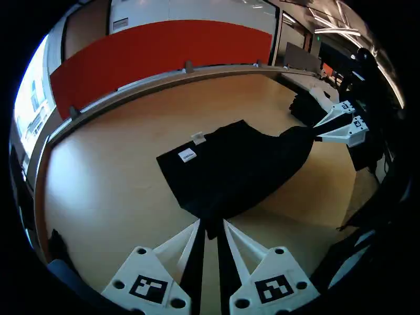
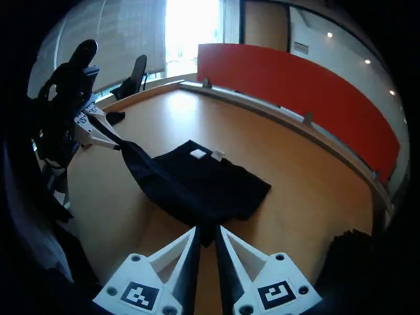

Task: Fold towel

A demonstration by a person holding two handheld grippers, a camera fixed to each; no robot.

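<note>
A black towel (image 1: pixel 236 163) with white tags lies partly spread on the wooden table (image 1: pixel 115 173), its near edge lifted between two grippers. In the left gripper view, my left gripper (image 1: pixel 212 226) is shut on one lifted corner at the bottom. Farther off at the right, my right gripper (image 1: pixel 316 132) pinches the other corner. In the right gripper view, my right gripper (image 2: pixel 207 230) is shut on its corner of the towel (image 2: pixel 205 184). The left gripper (image 2: pixel 118 144) holds the far corner at the left, and the edge hangs taut between them.
A red partition (image 1: pixel 157 52) and a low rail (image 1: pixel 157 83) run along the table's far edge. A dark pile (image 1: pixel 307 107) lies at the back right of the table. An office chair (image 2: pixel 137 73) stands by the bright window. A person's dark sleeve (image 2: pixel 58 121) is behind the left gripper.
</note>
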